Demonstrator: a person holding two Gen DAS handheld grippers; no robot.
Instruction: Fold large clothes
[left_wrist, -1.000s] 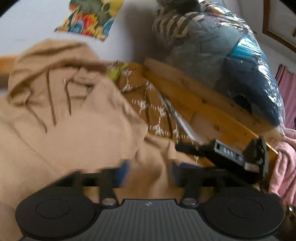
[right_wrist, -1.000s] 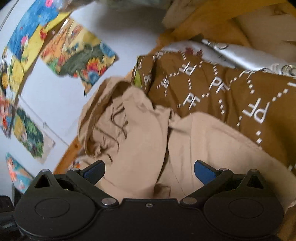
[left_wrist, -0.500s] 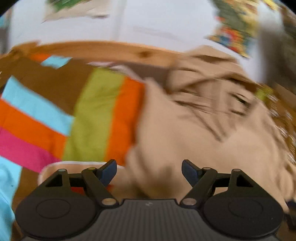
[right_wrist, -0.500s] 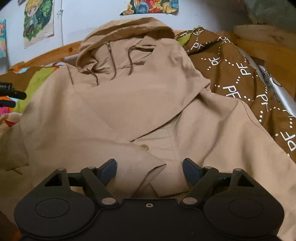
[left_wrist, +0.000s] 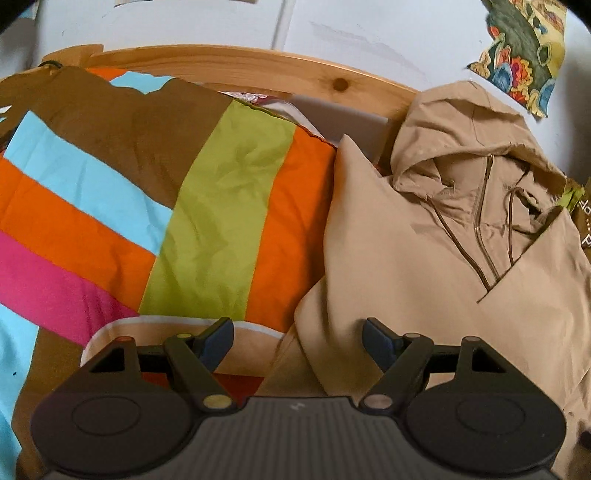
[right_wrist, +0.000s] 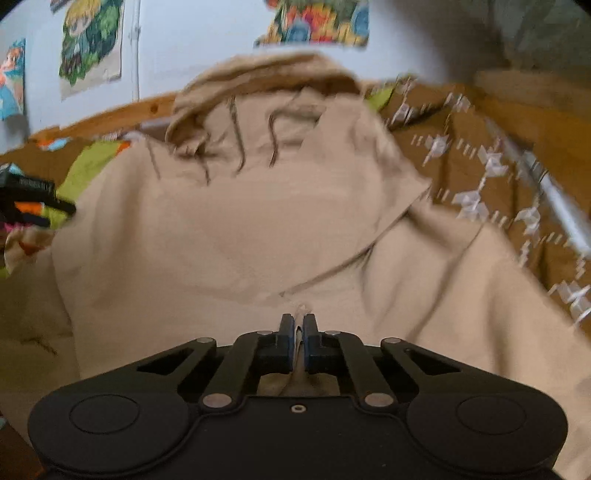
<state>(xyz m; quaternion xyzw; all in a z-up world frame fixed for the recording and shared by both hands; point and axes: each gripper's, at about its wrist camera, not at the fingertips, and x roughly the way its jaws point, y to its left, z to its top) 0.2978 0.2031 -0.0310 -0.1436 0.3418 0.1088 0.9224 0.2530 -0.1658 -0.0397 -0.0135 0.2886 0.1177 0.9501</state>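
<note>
Tan hooded jacket (left_wrist: 461, 266) lies front-up on the bed, hood (right_wrist: 258, 88) toward the wooden bed rail (left_wrist: 229, 66) and wall. My right tool (right_wrist: 299, 332) is pinched narrow on a fold of the jacket's fabric at its lower middle; a sliver of cloth shows between the blue pads. Right wrist view is smeared, so I can't make out the jacket's drawstrings or zip cleanly there. In the left wrist view they read sharp: brown zip and cords just below the hood.

My left tool (left_wrist: 297, 341) stands wide, gripping nothing, poised over the jacket's left edge where it meets the striped bedcover (left_wrist: 207, 206). The jacket's lower hem is hidden under both tool bodies; its far right side is cut off by the frame edge.

Left of the jacket, the striped bedcover runs flat and open up to the rail. Right of the jacket, a brown patterned cloth (right_wrist: 480, 158) crowds its sleeve edge, lettering blurred. A colourful poster (left_wrist: 524, 51) hangs on the wall above the hood. The left tool shows at the right view's left border (right_wrist: 33, 195), just beside the jacket's shoulder.
</note>
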